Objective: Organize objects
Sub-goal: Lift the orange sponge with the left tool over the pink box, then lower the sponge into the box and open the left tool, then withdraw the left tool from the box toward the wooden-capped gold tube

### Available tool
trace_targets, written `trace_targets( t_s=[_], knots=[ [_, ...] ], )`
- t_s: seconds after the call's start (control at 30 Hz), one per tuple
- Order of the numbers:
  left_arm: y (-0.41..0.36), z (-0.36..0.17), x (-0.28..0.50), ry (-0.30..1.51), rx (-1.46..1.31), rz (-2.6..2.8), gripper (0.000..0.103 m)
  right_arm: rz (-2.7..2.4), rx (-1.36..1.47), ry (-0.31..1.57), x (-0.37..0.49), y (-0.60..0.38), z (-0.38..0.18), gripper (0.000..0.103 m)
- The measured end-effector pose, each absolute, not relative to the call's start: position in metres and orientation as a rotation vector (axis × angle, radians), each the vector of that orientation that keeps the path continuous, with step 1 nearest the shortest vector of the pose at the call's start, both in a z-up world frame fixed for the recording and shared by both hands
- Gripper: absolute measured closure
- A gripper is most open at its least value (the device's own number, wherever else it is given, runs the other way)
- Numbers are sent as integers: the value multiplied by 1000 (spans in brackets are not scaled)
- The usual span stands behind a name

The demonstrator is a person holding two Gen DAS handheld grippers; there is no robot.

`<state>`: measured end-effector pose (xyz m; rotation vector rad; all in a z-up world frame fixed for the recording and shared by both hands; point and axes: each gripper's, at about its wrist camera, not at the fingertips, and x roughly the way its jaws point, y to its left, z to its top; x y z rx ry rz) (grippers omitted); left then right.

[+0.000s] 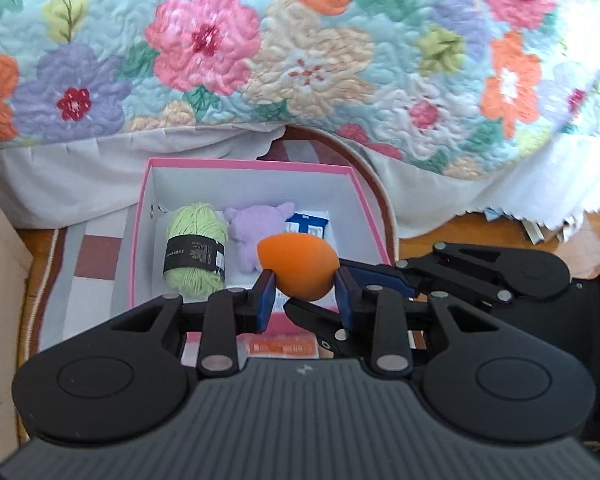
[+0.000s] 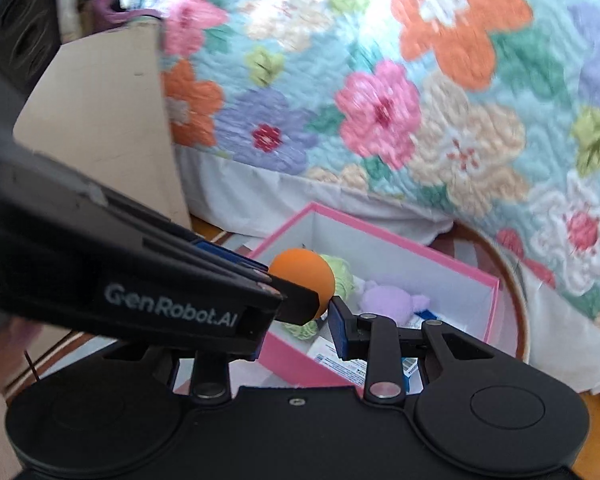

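Observation:
An orange egg-shaped sponge (image 1: 298, 266) is held over the near edge of a pink box (image 1: 244, 165). My left gripper (image 1: 305, 294) is shut on the sponge from both sides. My right gripper (image 1: 324, 288) reaches in from the right at the sponge; one finger passes under it, and whether it grips is unclear. In the right wrist view the sponge (image 2: 304, 278) sits between the left gripper's finger (image 2: 300, 300) and my right blue pad (image 2: 338, 330). The box holds green yarn (image 1: 194, 254), a purple plush (image 1: 256, 232) and a blue-white packet (image 1: 308, 226).
A floral quilt (image 1: 300, 48) hangs over the bed behind the box. The box stands on a checked rug (image 1: 92, 256) on a wooden floor. A beige panel (image 2: 104, 120) stands at the left. An orange packet (image 1: 280, 347) lies under my left gripper.

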<state>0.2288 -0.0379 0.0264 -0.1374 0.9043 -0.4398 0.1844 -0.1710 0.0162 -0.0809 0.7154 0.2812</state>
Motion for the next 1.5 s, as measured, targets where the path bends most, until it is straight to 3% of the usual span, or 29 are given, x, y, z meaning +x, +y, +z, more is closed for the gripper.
trace_targets(
  t_s=[0.33, 0.77, 0.83, 1.0, 1.2, 1.5],
  knots=[
    [-40, -38, 317, 1054, -327, -416, 73, 252, 65, 918, 271, -205, -32, 66],
    [-36, -106, 369, 1236, -397, -372, 73, 242, 81, 1057, 320, -204, -101, 68],
    [-38, -104, 368, 1224, -359, -353, 71, 270, 61, 1065, 324, -200, -105, 68],
    [-42, -87, 359, 1197, -279, -315, 54, 253, 72, 1075, 323, -201, -109, 65],
    [-36, -59, 341, 1187, -232, -306, 47, 234, 147, 1030, 289, -223, -78, 60],
    [-31, -2, 279, 1146, -20, -325, 44, 232, 145, 908, 208, -231, -4, 58]
  ],
)
